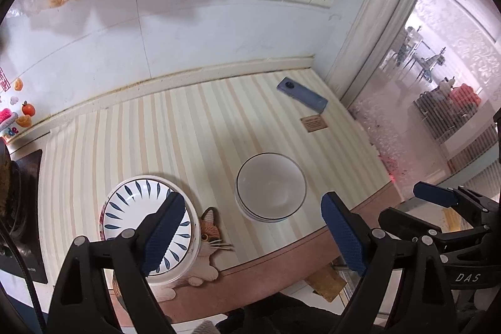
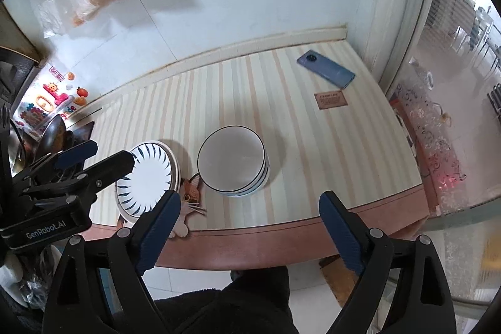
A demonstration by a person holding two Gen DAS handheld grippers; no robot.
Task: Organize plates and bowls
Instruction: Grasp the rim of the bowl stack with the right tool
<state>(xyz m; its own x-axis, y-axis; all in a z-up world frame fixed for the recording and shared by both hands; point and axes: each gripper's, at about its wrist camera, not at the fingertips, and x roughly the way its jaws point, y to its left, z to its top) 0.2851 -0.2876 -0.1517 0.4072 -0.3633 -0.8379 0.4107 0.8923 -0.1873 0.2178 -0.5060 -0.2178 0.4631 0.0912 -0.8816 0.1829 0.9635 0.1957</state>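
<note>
Taken left to right with the striped mat (image 1: 194, 127) as landmark: a dark stove (image 1: 18, 208) is seen off the mat's left edge, then the plate stack (image 1: 147, 224) with blue leaf marks at the mat's near-left corner, resting partly on a cat-shaped coaster (image 1: 209, 227). The top plate is empty. Just right of the coaster, near the mat's front edge, the bowl stack (image 1: 271, 187) is set; about three white bowls with dark rims are nested upright, the top one empty. Plates and bowls are close together but not touching. At the mat's far-right corner a blue phone (image 1: 302, 94) is laid slantwise, with a small brown card (image 1: 314, 123) just in front of it. The left gripper (image 1: 253, 230) is held above the mat's front edge with its jaws spread wide and nothing between them; the plate stack is overlapped by its left finger, the bowl stack lies straight ahead between the fingers. The right gripper (image 2: 247, 230) is likewise held wide apart and empty, off the mat's front edge, with the bowl stack (image 2: 233, 161) ahead and slightly left, the plates (image 2: 147, 180) further left. Judged from this, both stacks look already gathered, and the left gripper is the nearer one to the plates; either could reach the bowls. Round rims offer no long axis, so any grasp would be across a rim edge.
</note>
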